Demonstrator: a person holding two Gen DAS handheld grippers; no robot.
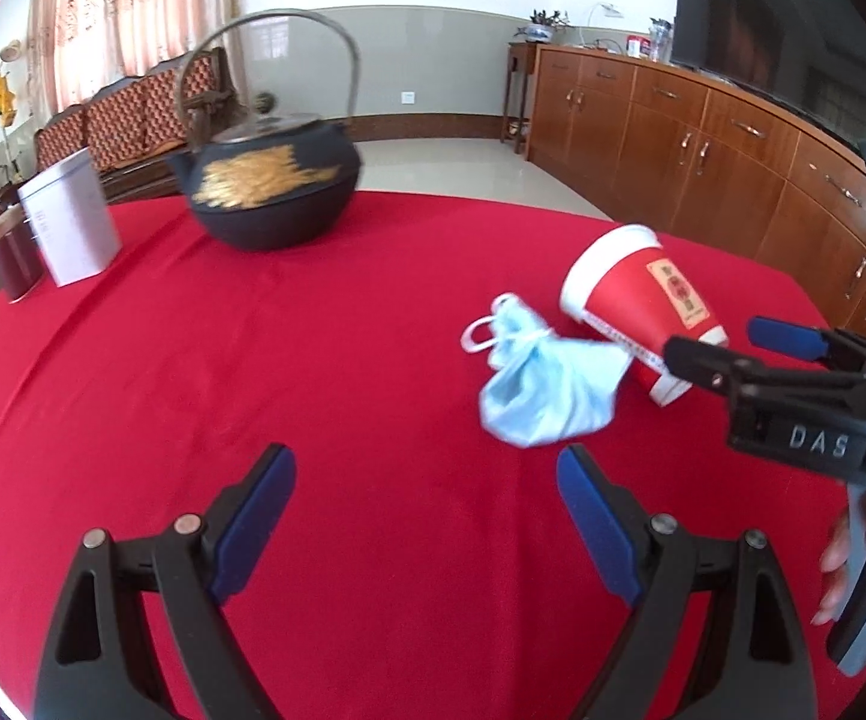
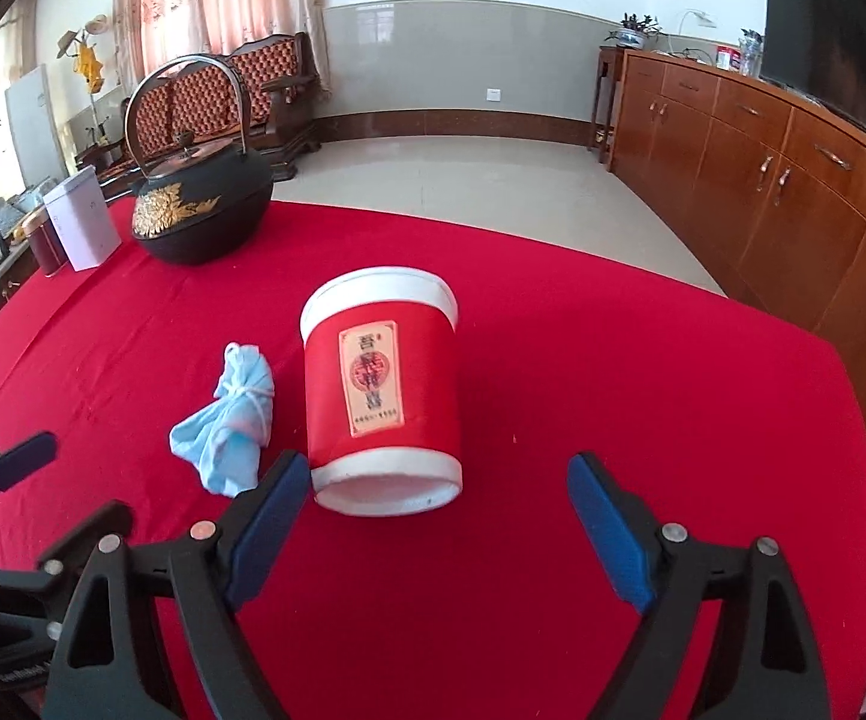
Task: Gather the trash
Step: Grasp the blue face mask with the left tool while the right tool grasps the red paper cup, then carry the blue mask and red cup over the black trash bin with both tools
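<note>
The left tool (image 1: 427, 474) stands wide open over bare red cloth, its blue pads touching nothing and holding nothing. The crumpled blue face mask (image 1: 544, 387) lies just beyond its right pad, apart from it. The right tool (image 2: 439, 483) is also spread wide. The bottom end of the paper cup (image 2: 382, 405) sits just ahead of its fingertips, nearer the left pad; whether that pad touches the cup's base I cannot tell, and the right pad is clear of it. Nothing is gripped.

The cup lies on its side on the surface (image 2: 613, 372), toward its right edge, with its open mouth turned toward the far edge. It is red with white bands at rim and base and carries a pale label with red characters. The mask is bunched up and tied with its own white ear loops, and it lies just beside the cup, on the side nearer the middle of the surface. At the far left corner stand a black iron kettle (image 2: 202, 216) with gold decoration, a white tin (image 2: 82, 222) and a dark red canister (image 1: 10, 258).
</note>
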